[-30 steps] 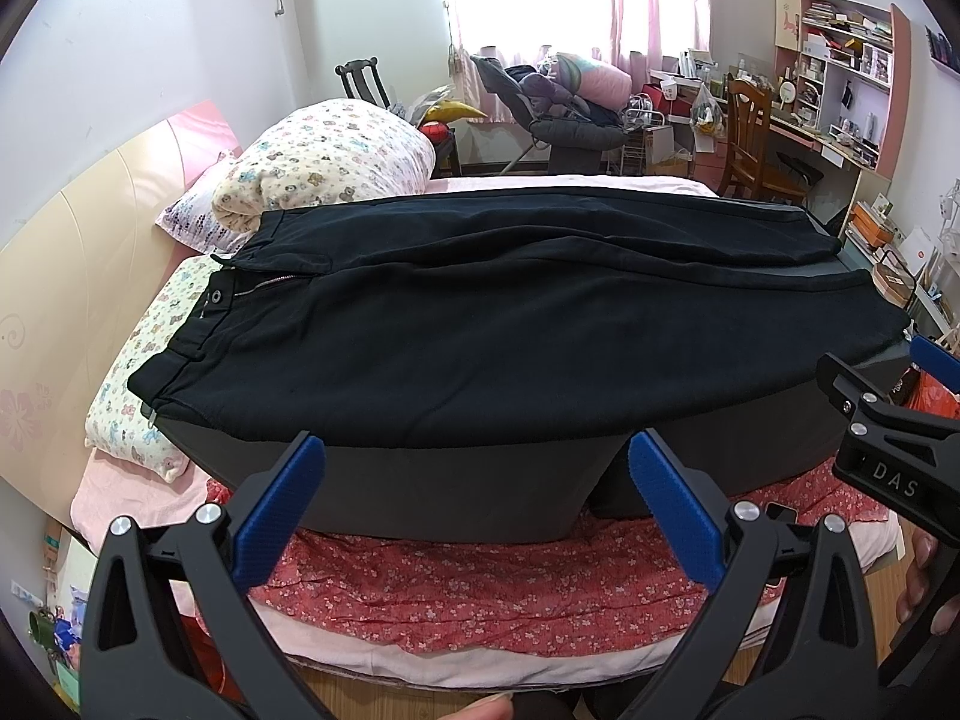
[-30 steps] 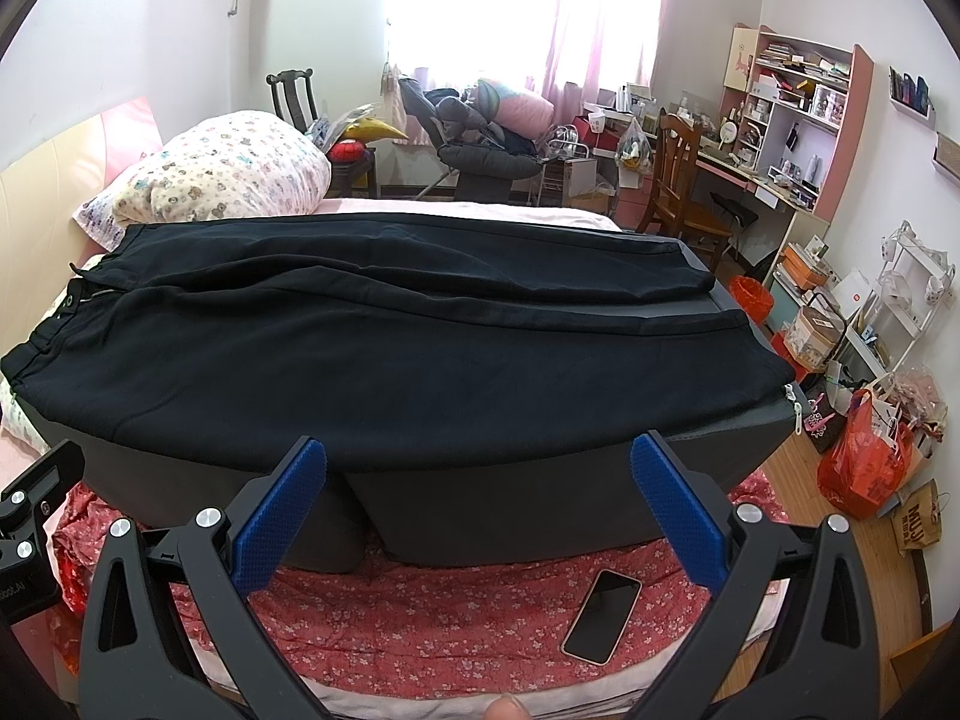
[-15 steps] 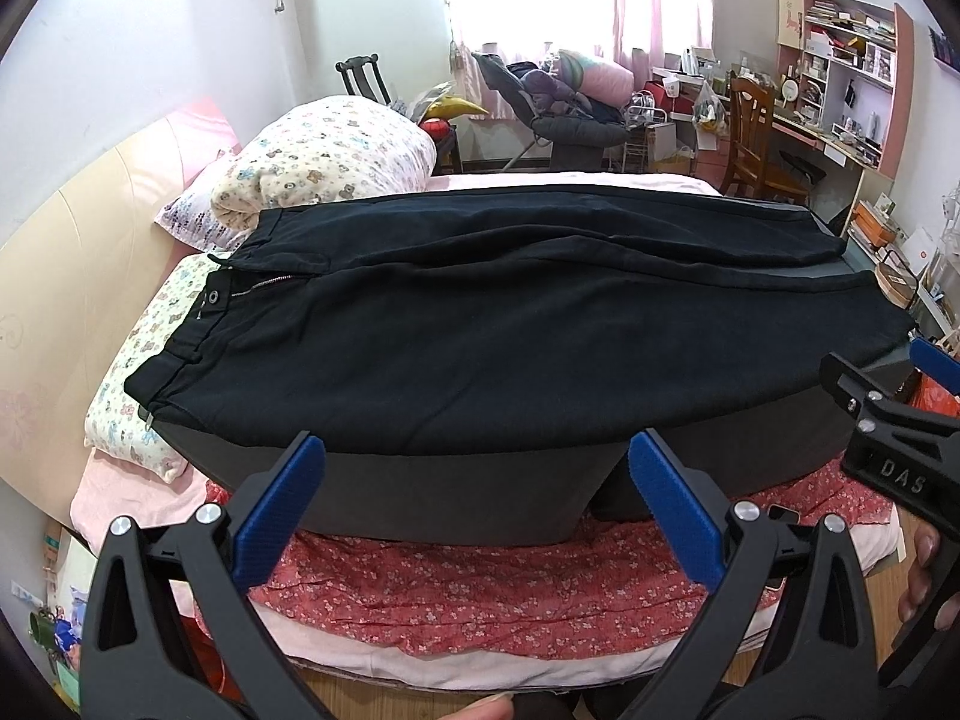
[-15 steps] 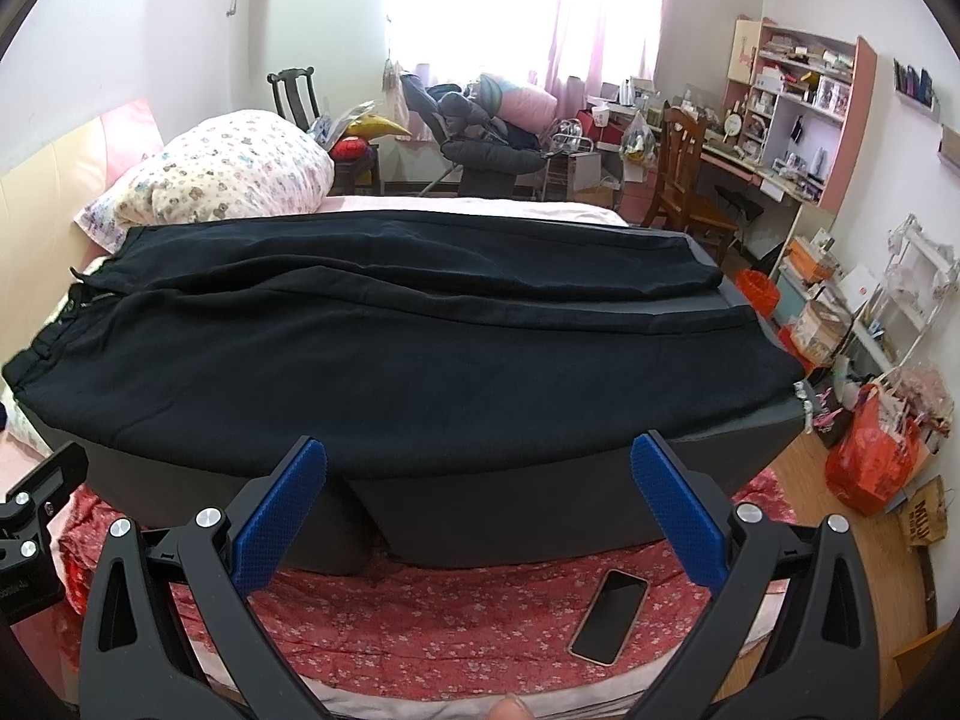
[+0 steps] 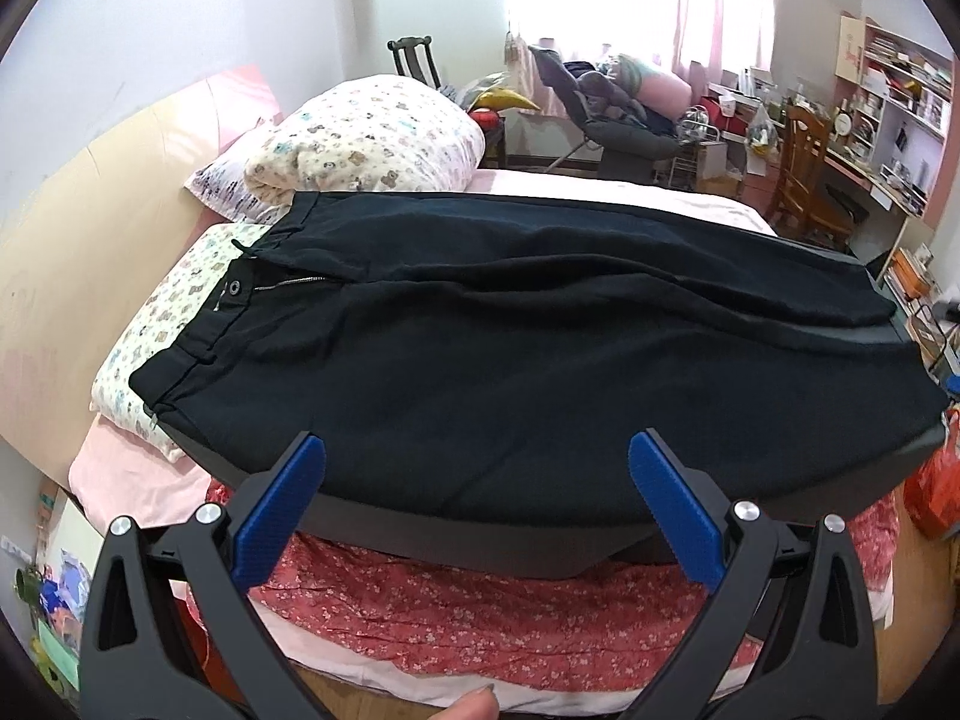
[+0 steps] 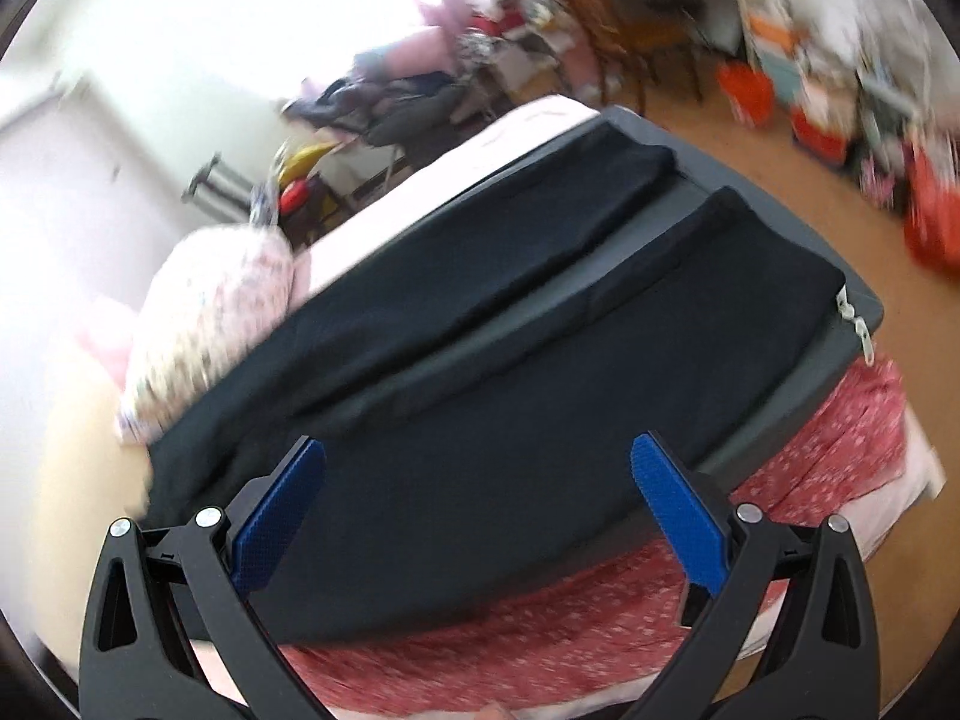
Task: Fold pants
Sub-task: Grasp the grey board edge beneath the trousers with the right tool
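Observation:
Black pants (image 5: pixel 510 324) lie flat on a dark board (image 5: pixel 456 534) on the bed, waistband at the left with a button and open zip, legs running right. My left gripper (image 5: pixel 477 498) is open and empty, just short of the near edge of the pants. In the right wrist view, tilted and blurred, the pants (image 6: pixel 510 372) show both legs apart with their cuffs at the upper right. My right gripper (image 6: pixel 480 501) is open and empty, over the near edge of the pants.
A patterned pillow (image 5: pixel 372 144) lies beyond the waistband, with a beige headboard (image 5: pixel 66 252) at the left. A red floral sheet (image 5: pixel 510 618) hangs below the board. A wooden chair (image 5: pixel 804 174), desk and shelves stand at the right, and red bags (image 6: pixel 930 222) sit on the floor.
The right gripper has swung and rolled sharply, so its view is now tilted and blurred. The left gripper moved a little closer to the pants. The right gripper no longer shows in the left view.

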{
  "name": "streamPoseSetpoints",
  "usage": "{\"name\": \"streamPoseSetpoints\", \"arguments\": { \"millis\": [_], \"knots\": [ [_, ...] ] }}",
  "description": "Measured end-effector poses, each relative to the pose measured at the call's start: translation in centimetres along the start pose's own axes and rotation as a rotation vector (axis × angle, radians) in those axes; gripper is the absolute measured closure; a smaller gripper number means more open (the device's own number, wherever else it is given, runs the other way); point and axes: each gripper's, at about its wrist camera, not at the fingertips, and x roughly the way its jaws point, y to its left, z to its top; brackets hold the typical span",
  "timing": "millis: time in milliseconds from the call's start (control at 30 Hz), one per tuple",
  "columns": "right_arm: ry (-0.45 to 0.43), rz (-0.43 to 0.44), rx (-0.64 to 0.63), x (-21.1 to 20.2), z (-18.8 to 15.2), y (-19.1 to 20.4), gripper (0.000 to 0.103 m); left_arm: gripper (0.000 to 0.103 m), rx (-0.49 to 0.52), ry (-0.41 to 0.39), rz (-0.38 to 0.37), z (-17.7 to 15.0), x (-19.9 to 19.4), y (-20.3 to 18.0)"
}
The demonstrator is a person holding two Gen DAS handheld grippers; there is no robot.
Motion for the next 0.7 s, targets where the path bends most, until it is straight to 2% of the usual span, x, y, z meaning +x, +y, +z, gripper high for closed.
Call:
{"name": "streamPoseSetpoints", "arguments": {
  "millis": [167,300,400,467,567,667,700],
  "knots": [
    [0.040,0.103,0.148,2.5,7.7,-2.5,0.001,0.002,-0.024,0.020,-0.004,1.0,1.1,-1.3],
    [0.098,0.160,0.262,6.0,13.1,-4.2,0.003,0.002,-0.076,0.072,-0.022,1.6,2.3,-1.9],
    [0.120,0.149,0.302,8.4,16.9,-6.0,0.012,0.002,-0.100,0.102,0.001,1.8,2.7,-2.5],
    [0.145,0.146,0.309,10.3,18.9,-6.8,0.015,0.002,-0.112,0.122,0.010,1.7,3.0,-3.0],
    [0.168,0.071,0.284,13.1,21.6,-8.0,0.020,0.002,-0.133,0.163,0.037,1.2,3.5,-3.7],
    [0.206,0.041,0.266,15.6,23.5,-9.0,0.033,0.002,-0.172,0.194,0.027,0.9,3.9,-3.9],
    [0.217,0.039,0.261,16.4,24.1,-9.1,0.034,0.002,-0.194,0.199,0.007,0.9,4.0,-3.8]
  ]
}}
